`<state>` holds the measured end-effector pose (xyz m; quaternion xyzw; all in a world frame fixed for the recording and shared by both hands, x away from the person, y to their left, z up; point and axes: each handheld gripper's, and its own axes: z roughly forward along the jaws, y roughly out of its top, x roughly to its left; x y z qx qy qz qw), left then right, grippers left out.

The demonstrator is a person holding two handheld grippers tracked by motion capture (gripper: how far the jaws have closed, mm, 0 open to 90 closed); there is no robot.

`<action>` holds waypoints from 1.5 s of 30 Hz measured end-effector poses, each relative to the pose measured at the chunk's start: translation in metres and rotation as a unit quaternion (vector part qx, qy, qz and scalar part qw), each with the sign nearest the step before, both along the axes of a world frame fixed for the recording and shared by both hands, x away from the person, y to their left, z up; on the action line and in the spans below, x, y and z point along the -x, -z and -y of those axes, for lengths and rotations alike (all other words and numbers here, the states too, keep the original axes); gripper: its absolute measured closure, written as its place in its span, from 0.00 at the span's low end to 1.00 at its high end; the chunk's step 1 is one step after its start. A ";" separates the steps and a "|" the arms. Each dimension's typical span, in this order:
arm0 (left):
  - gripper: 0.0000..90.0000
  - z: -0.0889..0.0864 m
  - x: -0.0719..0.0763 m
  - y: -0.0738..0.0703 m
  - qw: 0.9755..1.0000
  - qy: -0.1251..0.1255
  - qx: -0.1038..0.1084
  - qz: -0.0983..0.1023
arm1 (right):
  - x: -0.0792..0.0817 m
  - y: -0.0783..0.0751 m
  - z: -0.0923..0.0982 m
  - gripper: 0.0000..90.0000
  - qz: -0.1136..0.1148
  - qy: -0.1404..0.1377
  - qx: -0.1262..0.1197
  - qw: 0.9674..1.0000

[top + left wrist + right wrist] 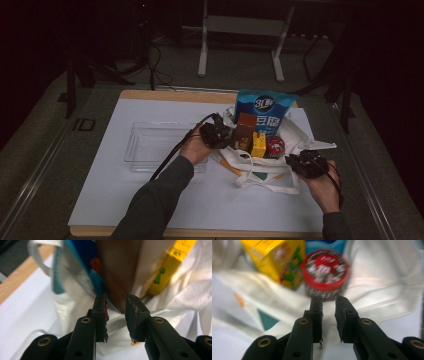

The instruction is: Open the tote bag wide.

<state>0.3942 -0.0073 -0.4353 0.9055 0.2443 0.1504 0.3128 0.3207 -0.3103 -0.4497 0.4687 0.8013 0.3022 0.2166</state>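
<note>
Brown carton [120,272]: stiff, light; L gripper [116,306] jaws part-open astride its bottom corner. R gripper [329,305] part-open, empty, near red-lidded tub [324,272]; cloth bag [295,137] floppy.

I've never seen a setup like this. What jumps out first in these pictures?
A white cloth bag lies open on the right of the table, packed with a tall blue pouch, a brown carton, a yellow box and a red-lidded tin. A hand-held tool flanks it on each side; an empty clear tray sits left.
</note>
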 end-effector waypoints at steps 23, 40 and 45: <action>0.89 0.021 0.005 0.031 0.999 0.030 -0.040 -0.014 | 0.009 0.060 -0.018 0.92 -0.017 0.007 -0.014 1.000; 0.73 0.000 0.003 0.006 0.997 0.072 0.006 -0.030 | 0.016 0.070 -0.019 0.91 0.009 0.028 -0.033 0.999; 0.70 -0.008 0.003 -0.001 0.997 0.069 0.010 -0.022 | 0.016 0.071 -0.017 0.91 0.008 0.031 -0.042 0.999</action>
